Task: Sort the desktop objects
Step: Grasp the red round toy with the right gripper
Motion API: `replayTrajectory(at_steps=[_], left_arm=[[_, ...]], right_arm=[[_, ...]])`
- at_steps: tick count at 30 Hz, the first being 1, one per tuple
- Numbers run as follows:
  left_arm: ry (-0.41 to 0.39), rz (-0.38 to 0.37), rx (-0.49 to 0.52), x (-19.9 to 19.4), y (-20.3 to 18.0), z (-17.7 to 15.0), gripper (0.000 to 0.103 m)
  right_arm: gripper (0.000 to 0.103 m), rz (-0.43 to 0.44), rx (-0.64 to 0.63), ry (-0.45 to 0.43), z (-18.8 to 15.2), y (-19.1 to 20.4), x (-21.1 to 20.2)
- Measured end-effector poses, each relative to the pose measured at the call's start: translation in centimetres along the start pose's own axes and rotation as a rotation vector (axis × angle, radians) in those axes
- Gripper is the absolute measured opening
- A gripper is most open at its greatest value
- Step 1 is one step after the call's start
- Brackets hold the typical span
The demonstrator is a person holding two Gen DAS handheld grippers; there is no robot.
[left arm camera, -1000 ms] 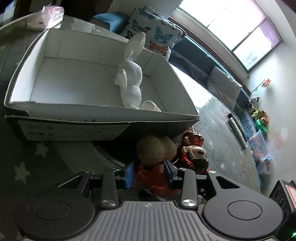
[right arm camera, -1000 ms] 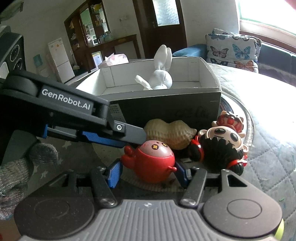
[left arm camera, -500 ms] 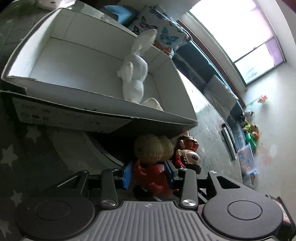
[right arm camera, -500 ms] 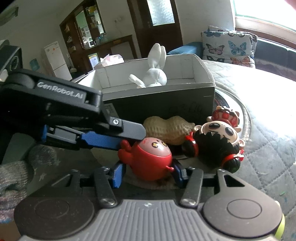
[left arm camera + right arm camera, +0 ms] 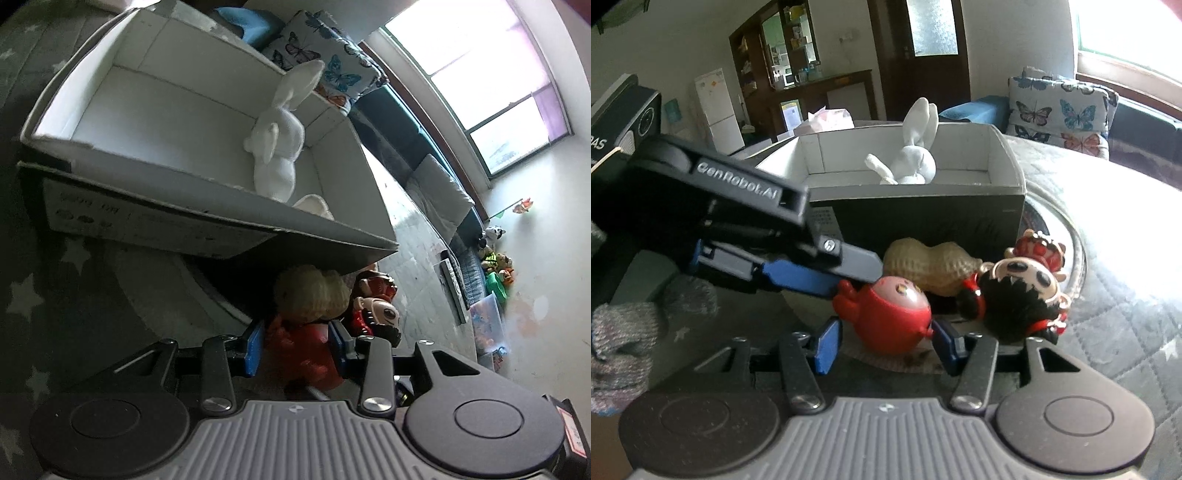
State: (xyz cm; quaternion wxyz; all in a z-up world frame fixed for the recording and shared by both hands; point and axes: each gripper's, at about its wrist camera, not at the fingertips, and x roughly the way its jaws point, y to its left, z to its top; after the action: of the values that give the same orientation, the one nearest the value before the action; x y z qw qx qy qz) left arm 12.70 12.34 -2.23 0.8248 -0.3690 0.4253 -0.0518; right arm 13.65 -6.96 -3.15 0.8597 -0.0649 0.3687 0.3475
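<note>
Red toy [image 5: 886,317] hemmed by peanut [image 5: 932,266], doll [image 5: 1021,295], perhaps touching the box [image 5: 923,218].

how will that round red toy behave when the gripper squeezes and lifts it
The red toy looks like hard, glossy plastic, so it is probably stiff and light but somewhat slippery. Its rounded body may roll or twist if the left gripper grips off-centre. It sits close to the peanut, so a push could nudge that too.

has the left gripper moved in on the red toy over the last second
Yes. In the right wrist view the left gripper has slid rightward past the box, its fingers now reaching the red toy beside the peanut.
</note>
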Motion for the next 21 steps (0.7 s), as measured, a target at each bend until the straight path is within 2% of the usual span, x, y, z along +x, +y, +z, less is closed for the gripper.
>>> replayTrajectory(at_steps=[5, 11, 15, 18, 21], left_arm=[[-0.006, -0.007, -0.035, -0.9, 0.8, -0.3, 0.040], [0.007, -0.041, -0.058, -1.2, 0.9, -0.6, 0.040], [-0.008, -0.030, -0.066, -1.0, 0.9, -0.5, 0.041], [-0.008, -0.036, -0.077, -0.9, 1.1, -0.4, 0.041], [-0.007, -0.031, -0.073, -0.8, 0.9, -0.4, 0.041]], right_arm=[[0.056, -0.002, -0.025, 0.004, 0.4, 0.2, 0.3], [0.056, 0.037, -0.051, 0.003, 0.3, 1.1, 0.2], [0.057, 0.049, -0.074, 0.005, 0.0, 1.9, 0.0], [0.056, 0.071, -0.067, 0.003, -0.1, 1.7, -0.3], [0.056, 0.054, -0.042, -0.002, 0.0, 1.2, -0.3]])
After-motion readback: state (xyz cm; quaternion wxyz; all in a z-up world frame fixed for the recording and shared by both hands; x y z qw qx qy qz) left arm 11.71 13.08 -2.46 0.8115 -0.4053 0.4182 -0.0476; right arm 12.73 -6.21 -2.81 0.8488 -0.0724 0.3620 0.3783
